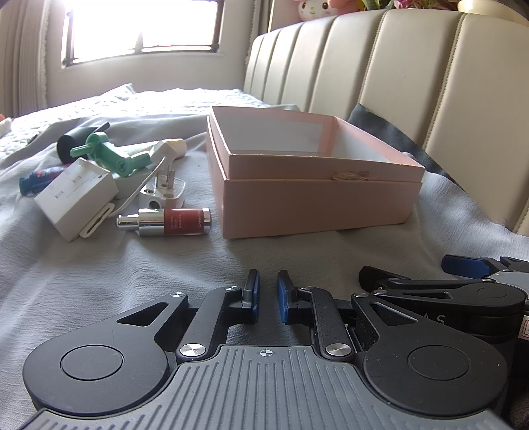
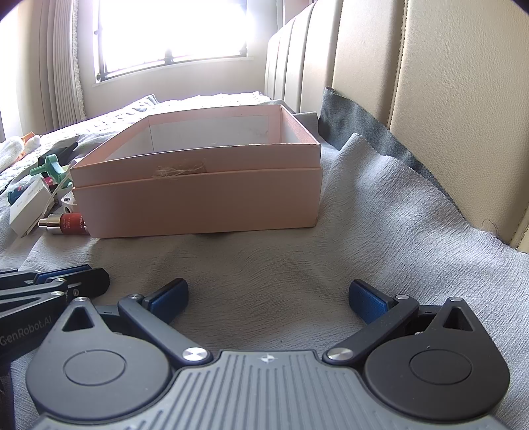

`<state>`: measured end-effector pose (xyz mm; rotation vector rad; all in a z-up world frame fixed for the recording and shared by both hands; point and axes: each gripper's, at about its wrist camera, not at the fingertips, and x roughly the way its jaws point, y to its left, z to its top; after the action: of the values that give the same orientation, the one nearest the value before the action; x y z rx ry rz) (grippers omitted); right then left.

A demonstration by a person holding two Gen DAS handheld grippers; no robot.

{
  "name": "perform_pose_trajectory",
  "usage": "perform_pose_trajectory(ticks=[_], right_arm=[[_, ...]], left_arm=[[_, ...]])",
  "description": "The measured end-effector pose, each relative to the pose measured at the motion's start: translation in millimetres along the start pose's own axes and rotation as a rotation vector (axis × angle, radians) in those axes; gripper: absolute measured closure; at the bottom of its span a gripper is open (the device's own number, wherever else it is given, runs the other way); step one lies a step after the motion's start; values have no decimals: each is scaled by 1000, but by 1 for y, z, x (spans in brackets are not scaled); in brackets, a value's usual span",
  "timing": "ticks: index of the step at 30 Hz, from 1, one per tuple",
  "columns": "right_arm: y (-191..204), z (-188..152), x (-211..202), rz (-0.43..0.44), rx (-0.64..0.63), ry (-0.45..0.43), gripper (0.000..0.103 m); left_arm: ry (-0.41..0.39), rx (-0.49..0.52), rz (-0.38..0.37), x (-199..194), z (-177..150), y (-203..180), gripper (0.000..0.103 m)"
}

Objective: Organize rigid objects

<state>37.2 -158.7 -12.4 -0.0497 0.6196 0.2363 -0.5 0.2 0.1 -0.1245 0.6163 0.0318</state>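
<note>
A pale grey sheet (image 2: 380, 211) covers the bed. At twelve o'clock a bright barred window (image 1: 142, 29) glares (detail washed out). A cream padded headboard (image 1: 413, 59) stands at two o'clock, a white plush toy (image 1: 314, 8) above it, a dark grey cloth (image 2: 357, 122) along its foot.

pink box (image 1: 310, 201): open, empty, upright on bed | red bottle (image 1: 165, 221): lying just left of it

We see a matt pink cardboard box (image 1: 314, 205) on crinkled grey cloth (image 1: 99, 264); left of the box, a glossy bottle (image 1: 172, 221) with chrome cap.
</note>
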Motion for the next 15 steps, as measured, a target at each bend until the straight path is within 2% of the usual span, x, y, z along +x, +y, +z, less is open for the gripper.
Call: perform_pose_trajectory(ticks=[15], right_arm=[[-1, 0, 0, 1, 2, 0, 0]], left_arm=[[-1, 10, 7, -1, 0, -2, 87]])
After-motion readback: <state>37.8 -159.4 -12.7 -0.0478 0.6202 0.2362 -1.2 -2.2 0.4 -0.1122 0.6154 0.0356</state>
